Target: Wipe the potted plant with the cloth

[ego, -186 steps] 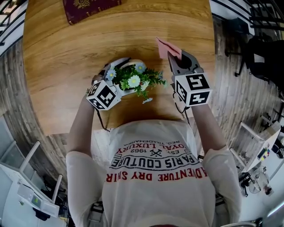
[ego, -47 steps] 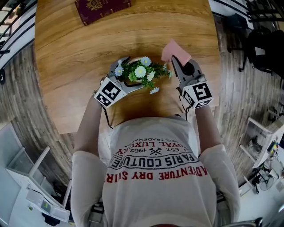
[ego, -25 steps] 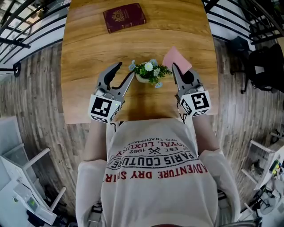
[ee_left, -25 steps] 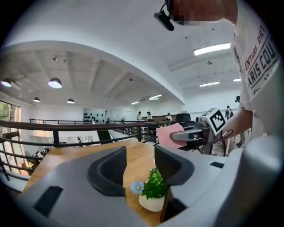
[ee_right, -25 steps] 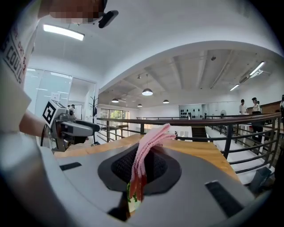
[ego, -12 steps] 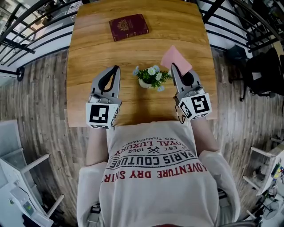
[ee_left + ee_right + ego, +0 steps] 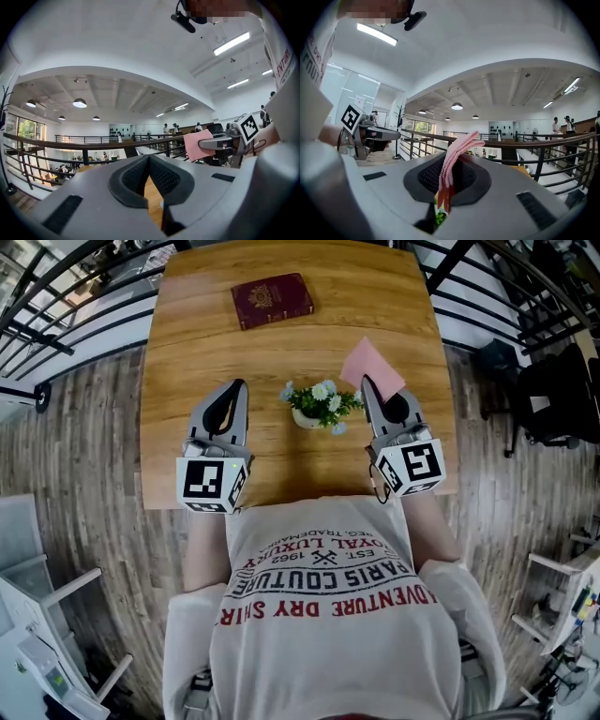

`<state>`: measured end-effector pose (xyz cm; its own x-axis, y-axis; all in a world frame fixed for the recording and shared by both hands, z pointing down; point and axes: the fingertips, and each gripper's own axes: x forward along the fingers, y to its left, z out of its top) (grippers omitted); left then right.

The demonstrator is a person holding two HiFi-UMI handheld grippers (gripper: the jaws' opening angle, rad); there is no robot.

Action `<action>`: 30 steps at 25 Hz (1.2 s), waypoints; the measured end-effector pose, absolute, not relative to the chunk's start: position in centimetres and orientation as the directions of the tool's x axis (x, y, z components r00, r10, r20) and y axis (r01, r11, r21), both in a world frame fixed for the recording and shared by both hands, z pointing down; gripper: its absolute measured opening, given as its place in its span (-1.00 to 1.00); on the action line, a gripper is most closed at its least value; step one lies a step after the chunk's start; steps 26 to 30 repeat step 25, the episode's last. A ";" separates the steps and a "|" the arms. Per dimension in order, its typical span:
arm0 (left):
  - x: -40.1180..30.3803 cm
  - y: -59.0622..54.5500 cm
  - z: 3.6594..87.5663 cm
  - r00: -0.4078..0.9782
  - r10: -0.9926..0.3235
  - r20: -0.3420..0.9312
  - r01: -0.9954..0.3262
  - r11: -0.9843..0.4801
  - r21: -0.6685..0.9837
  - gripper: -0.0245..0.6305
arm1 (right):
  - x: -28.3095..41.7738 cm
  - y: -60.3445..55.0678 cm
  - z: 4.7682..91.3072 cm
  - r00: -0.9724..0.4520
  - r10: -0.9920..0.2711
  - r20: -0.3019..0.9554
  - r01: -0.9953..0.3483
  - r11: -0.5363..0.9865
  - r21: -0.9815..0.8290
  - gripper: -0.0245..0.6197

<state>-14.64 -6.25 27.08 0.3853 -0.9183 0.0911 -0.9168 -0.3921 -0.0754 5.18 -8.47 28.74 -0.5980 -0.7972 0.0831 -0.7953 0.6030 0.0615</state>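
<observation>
The small potted plant point(image 7: 317, 406), green with white and blue flowers in a pale pot, stands alone on the wooden table point(image 7: 187, 362) between my two grippers. My left gripper point(image 7: 240, 383) hovers to its left, apart from it, jaws shut with nothing between them point(image 7: 149, 158). To the plant's right, my right gripper point(image 7: 366, 381) is shut on the folded pink cloth point(image 7: 373, 365), which sticks out past the fingertips point(image 7: 457, 157). A bit of green leaf point(image 7: 439, 218) shows below the right jaws. Both grippers point level.
A dark red booklet point(image 7: 272, 300) lies at the far side of the table. Black railings point(image 7: 66, 315) run along the left and far edges, with wooden floor point(image 7: 84, 456) around the table. The person's torso fills the near side.
My left gripper let go of the pot, drew away to the left and shut its jaws. Both grippers have lifted off the table. The right one still holds the cloth.
</observation>
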 end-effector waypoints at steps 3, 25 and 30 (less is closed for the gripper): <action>-14.7 -6.4 27.5 0.375 -0.920 0.109 -0.922 -0.383 -0.064 -0.87 | 5.3 -8.5 28.9 -0.594 -0.799 0.093 -0.796 0.601 0.071 -0.81; -13.8 -7.1 27.7 0.437 -0.891 0.123 -0.890 -0.448 -0.084 -0.87 | 5.8 -9.0 29.9 -0.543 -0.833 0.104 -0.832 0.550 0.069 -0.81; -13.8 -7.1 27.7 0.437 -0.891 0.123 -0.890 -0.448 -0.084 -0.87 | 5.8 -9.0 29.9 -0.543 -0.833 0.104 -0.832 0.550 0.069 -0.81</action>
